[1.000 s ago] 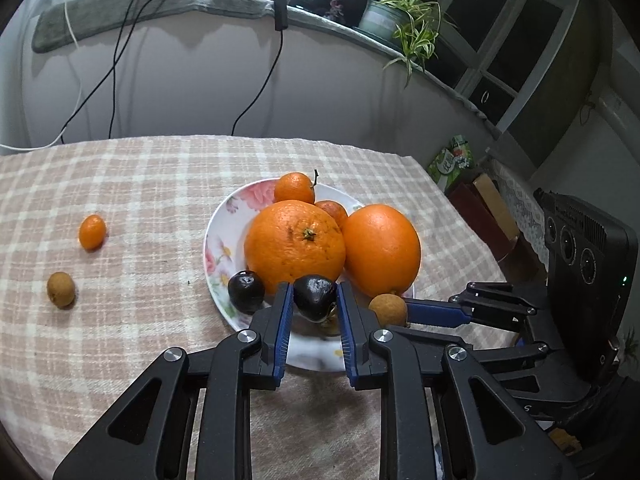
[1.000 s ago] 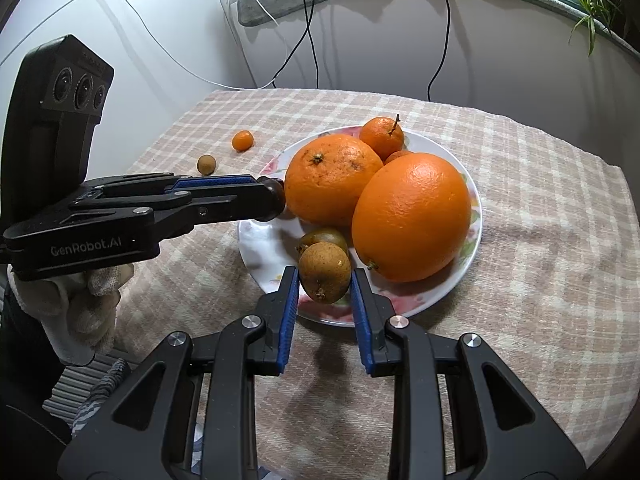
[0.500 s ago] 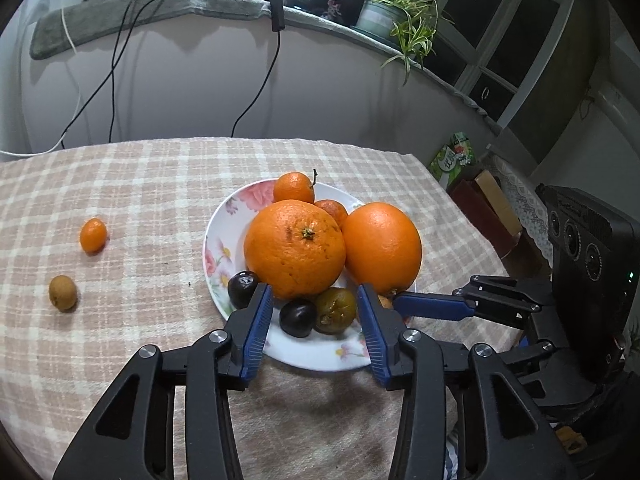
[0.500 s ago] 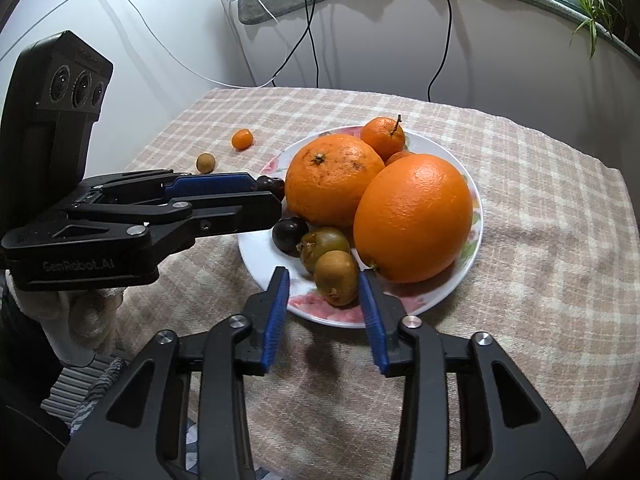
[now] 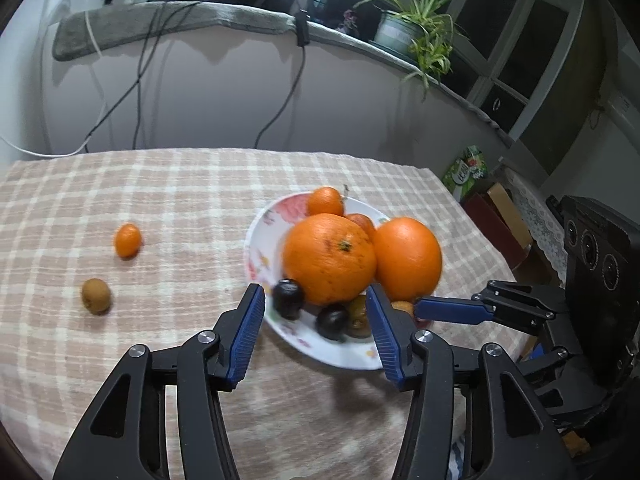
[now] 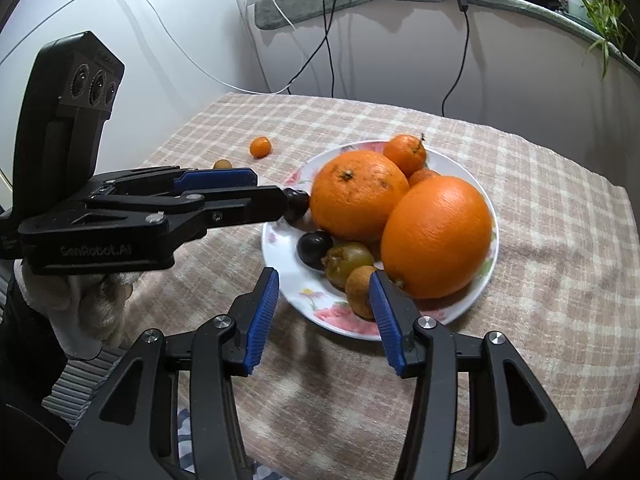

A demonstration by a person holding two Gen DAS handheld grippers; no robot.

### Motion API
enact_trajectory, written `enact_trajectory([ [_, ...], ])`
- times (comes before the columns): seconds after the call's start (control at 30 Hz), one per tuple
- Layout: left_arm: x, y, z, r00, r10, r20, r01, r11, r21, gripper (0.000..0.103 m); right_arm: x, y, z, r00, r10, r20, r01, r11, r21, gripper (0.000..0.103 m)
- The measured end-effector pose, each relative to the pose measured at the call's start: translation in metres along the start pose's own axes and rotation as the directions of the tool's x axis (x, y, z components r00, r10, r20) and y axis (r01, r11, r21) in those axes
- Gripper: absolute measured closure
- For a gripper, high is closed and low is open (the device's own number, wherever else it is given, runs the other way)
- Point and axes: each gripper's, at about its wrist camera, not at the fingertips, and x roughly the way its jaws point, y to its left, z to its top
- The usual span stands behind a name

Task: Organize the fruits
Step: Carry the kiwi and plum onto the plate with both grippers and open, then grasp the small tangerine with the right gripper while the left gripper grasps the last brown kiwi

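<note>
Floral plate (image 5: 256, 240) loaded; my left tongs (image 5: 316, 304) and right tongs (image 6: 322, 284) just opened, holding nothing; next grab kumquat (image 5: 127, 240) left of plate

Worktop (image 5: 192, 200) covered by a beige checked cloth. Directly on it: a floral plate (image 5: 260, 240) heaped with fruit; a small orange fruit (image 5: 127, 240) and a small brown fruit (image 5: 96, 296), near each other, well apart from the plate.
</note>
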Motion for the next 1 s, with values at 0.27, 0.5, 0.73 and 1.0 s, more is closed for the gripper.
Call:
enact_trajectory([
  [0.27, -0.015, 0.037, -0.002, 0.996, 0.084, 0.028, -0.082, 0.996, -0.047, 0.051, 0.009, 0.014, 0.014, 1.000, 0.028, 0.006, -0.028, 0.999, -0.025, 0.053],
  [0.5, -0.025, 0.075, -0.009, 0.989, 0.148, 0.027, -0.144, 0.984, -0.109, 0.051, 0.016, 0.023, 0.044, 0.998, 0.059, 0.018, -0.058, 0.997, -0.043, 0.053],
  [0.73, -0.025, 0.102, -0.014, 0.980, 0.199, 0.015, -0.195, 0.970, -0.144, 0.051, 0.043, 0.032, 0.089, 0.994, 0.111, -0.017, -0.111, 0.994, -0.016, 0.053],
  [1.0, -0.016, 0.119, -0.015, 0.971, 0.237, -0.014, -0.237, 0.961, -0.140, 0.055, 0.092, 0.035, 0.120, 0.976, 0.189, -0.108, -0.182, 0.981, 0.071, 0.053],
])
